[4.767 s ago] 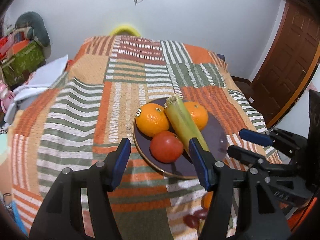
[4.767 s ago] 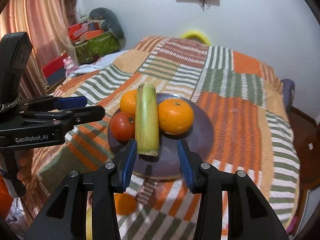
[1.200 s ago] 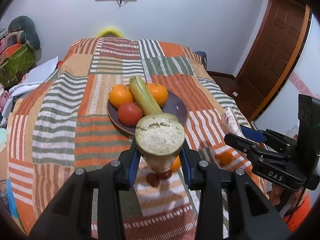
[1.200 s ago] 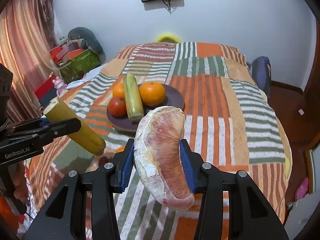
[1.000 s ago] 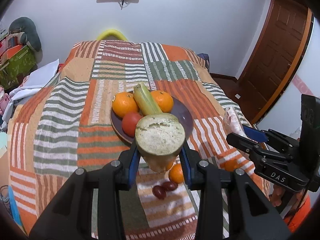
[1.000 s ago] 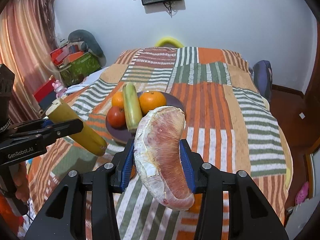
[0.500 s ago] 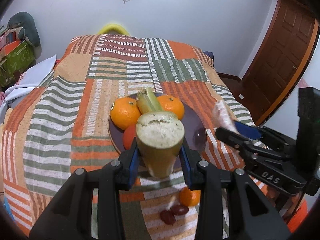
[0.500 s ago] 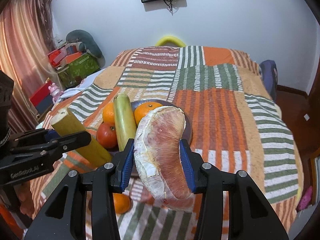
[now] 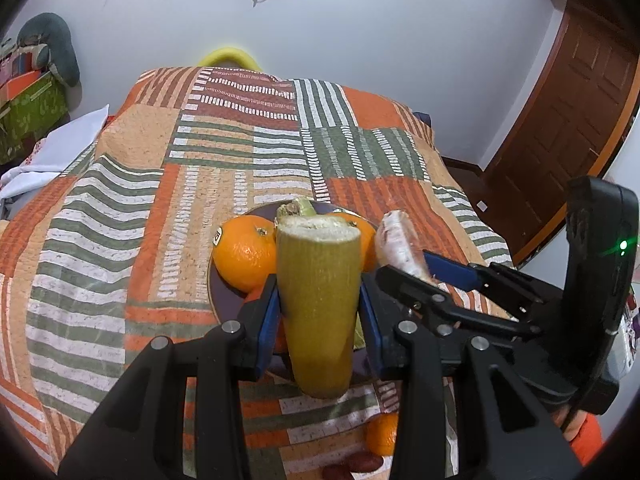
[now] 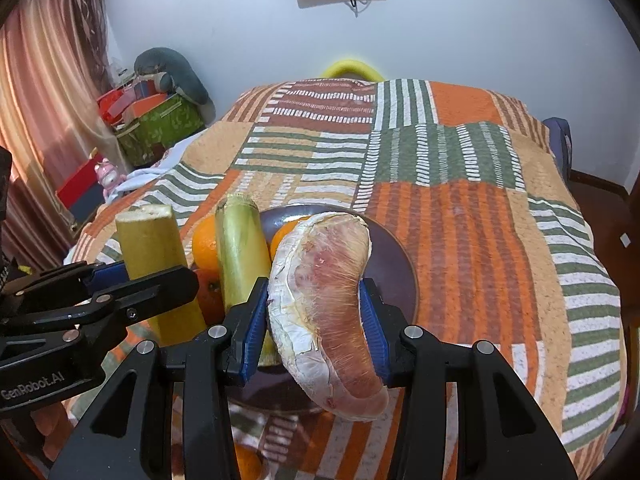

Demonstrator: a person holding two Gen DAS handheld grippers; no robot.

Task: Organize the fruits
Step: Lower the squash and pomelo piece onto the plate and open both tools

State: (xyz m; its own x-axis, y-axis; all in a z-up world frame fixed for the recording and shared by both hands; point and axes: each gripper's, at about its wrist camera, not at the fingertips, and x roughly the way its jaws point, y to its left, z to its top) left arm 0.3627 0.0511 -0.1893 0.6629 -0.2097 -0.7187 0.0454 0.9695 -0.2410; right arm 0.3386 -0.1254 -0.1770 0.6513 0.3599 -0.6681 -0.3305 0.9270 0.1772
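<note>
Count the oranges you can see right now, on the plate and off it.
3. Two sit on the plate: the left orange and the right orange, either side of the green stalk. A loose orange lies on the bedspread nearer the grippers. Others may be hidden.

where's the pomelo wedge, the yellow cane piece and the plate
pomelo wedge [image 10: 328, 304]: right wrist view, on its pink flesh between the blue pads.
yellow cane piece [image 9: 318, 304]: left wrist view, mid-length on its yellow rind.
plate [image 10: 394, 268]: right wrist view, bare dark surface near its right rim.
</note>
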